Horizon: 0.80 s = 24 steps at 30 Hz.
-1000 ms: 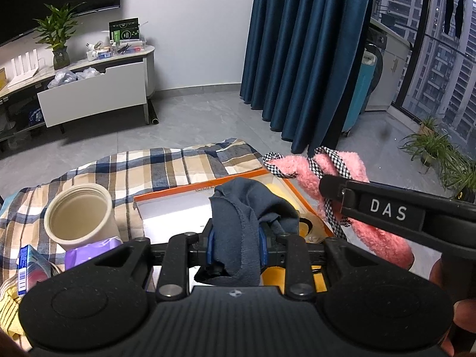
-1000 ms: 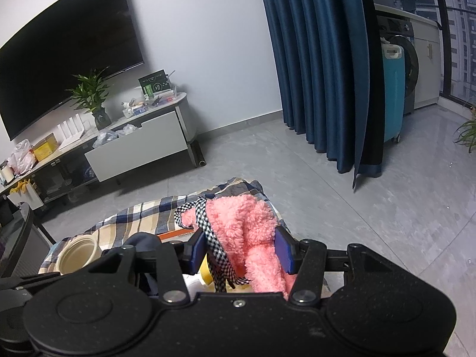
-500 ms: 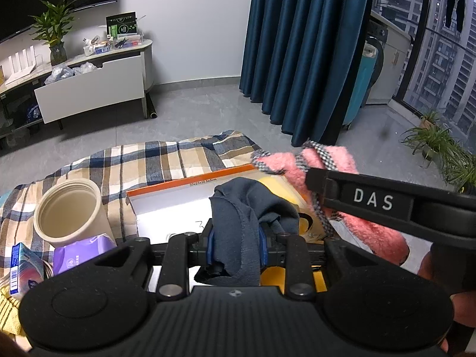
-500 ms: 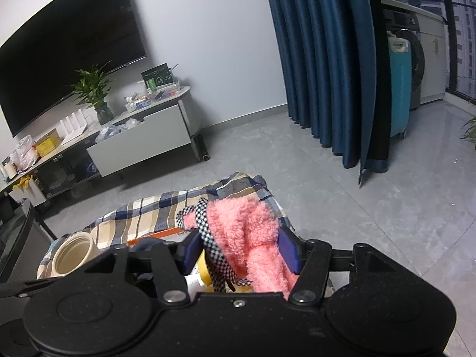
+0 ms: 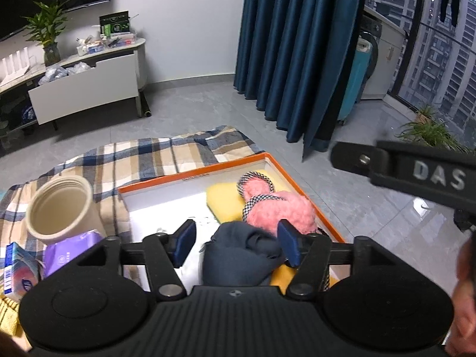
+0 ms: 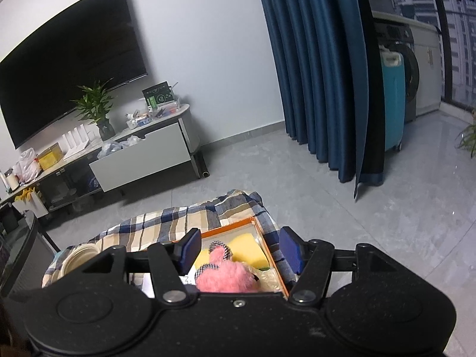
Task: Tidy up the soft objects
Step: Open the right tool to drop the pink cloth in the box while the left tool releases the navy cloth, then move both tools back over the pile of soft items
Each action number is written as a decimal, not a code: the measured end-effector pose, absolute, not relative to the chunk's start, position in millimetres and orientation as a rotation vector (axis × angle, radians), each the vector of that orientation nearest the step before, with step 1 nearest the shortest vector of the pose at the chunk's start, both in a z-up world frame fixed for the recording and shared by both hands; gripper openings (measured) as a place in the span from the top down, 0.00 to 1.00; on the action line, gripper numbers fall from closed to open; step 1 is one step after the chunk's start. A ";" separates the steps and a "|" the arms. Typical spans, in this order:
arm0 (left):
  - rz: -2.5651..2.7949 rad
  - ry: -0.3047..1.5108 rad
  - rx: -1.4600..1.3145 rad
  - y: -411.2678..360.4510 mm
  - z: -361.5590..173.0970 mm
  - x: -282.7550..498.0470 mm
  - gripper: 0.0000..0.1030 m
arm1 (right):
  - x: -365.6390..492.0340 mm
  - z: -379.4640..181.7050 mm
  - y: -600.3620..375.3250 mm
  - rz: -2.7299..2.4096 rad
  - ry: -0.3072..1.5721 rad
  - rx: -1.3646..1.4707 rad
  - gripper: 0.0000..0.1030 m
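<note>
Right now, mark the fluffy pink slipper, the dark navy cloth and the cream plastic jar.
fluffy pink slipper (image 5: 281, 212), left wrist view, on its plush body.
dark navy cloth (image 5: 238, 255), left wrist view, on the middle of the bundle.
cream plastic jar (image 5: 59, 205), left wrist view, inside its open mouth.

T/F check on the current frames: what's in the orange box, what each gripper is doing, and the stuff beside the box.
1. The pink fluffy item lies inside the orange-rimmed box. True.
2. The right gripper is clamped on the pink fluffy item. False: its jaws stand open above it, pads clear.
3. The left gripper squeezes the dark blue cloth. False: its jaws have just been opening; the cloth sits between them, not pinched.
4. A yellow sponge is in the box beside the pink item. True.
5. The cream jar has a lid on. False: its mouth is open.
</note>
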<state>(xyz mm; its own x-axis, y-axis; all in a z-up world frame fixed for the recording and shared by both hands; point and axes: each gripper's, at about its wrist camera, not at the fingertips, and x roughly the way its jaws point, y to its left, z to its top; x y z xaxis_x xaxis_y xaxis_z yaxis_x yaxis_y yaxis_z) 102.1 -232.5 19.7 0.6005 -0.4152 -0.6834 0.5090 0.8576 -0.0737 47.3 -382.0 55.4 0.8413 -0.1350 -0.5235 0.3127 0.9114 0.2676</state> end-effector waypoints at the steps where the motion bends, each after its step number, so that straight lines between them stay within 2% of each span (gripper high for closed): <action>1: -0.532 0.753 0.132 -230.5 20.5 102.0 0.34 | 45.4 56.5 -380.8 -0.240 0.519 0.351 0.31; 17: -0.382 0.693 0.106 -178.6 55.3 85.6 0.18 | 24.2 68.2 -348.1 -0.173 0.523 0.326 0.31; 24: -0.350 0.683 0.090 -156.9 59.3 79.8 0.16 | 19.8 73.2 -325.5 -0.123 0.522 0.304 0.31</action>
